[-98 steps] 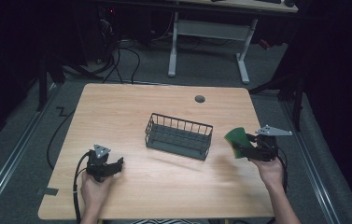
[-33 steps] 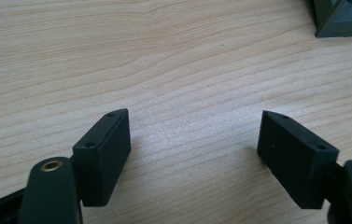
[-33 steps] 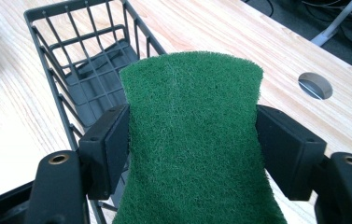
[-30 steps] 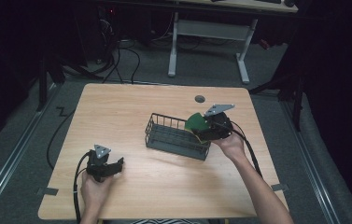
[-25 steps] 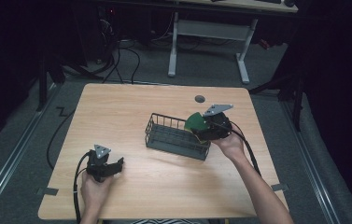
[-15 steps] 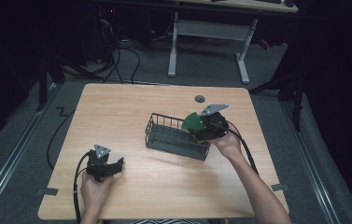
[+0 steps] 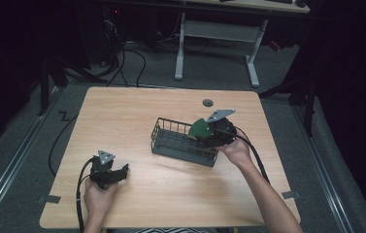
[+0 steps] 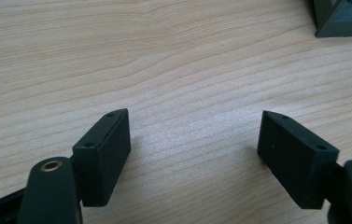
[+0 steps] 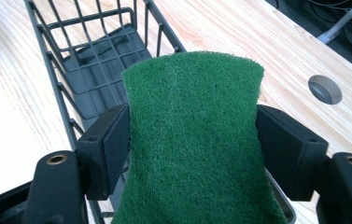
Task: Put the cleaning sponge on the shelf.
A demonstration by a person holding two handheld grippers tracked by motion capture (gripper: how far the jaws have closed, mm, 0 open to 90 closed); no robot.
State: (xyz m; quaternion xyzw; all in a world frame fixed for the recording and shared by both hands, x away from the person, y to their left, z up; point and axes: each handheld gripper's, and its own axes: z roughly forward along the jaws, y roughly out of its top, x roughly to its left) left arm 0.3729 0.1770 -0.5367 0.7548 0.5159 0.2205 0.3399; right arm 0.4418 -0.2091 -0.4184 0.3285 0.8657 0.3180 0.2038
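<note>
A green scouring pad [image 9: 192, 140] is pinched between the jaws of my right gripper [image 9: 192, 151], which is shut on it. In the high view that gripper [image 7: 208, 134] holds the pad [image 7: 200, 128] over the right end of a dark wire basket [image 7: 171, 141] standing mid-table. In the right gripper view the basket [image 9: 85, 60] appears just beyond and below the pad, with nothing inside. My left gripper [image 7: 120, 171] rests low on the near left of the table, open; its jaws [image 8: 194, 154] stand wide apart over bare wood.
The light wooden table [image 7: 122, 111] has a round cable hole [image 7: 207, 102] behind the basket. A corner of the basket [image 8: 344, 18] appears at the top right of the left gripper view. Dark floor, cables and a desk frame [image 7: 214, 34] lie beyond the far edge.
My right gripper carried the green pad from the table's right side leftward to the basket's right end, then edged slightly further left over it. The left gripper stayed put.
</note>
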